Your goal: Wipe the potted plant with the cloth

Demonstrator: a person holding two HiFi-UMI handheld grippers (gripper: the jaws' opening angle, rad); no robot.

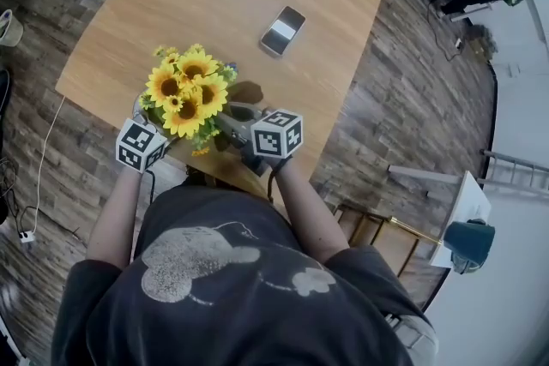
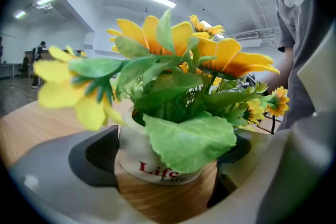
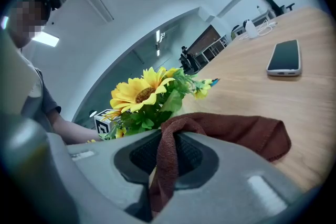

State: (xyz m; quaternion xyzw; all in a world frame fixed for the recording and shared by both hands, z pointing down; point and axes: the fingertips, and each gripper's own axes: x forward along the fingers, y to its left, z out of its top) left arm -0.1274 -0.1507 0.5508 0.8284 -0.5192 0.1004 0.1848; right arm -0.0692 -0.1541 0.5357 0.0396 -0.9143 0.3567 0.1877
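While the left hand-held gripper [image 2: 167, 157] clamps the sunflower pot [image 2: 132, 147] steady on the table [image 2: 31, 134], the right hand-held gripper [image 3: 165, 157] pinches the brown cloth [image 3: 236, 134] ready for wiping.

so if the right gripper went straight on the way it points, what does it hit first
Likely the potted plant's leaves, just beyond the cloth that the right gripper holds; slightly to the right it would meet the table. Depth is unclear.
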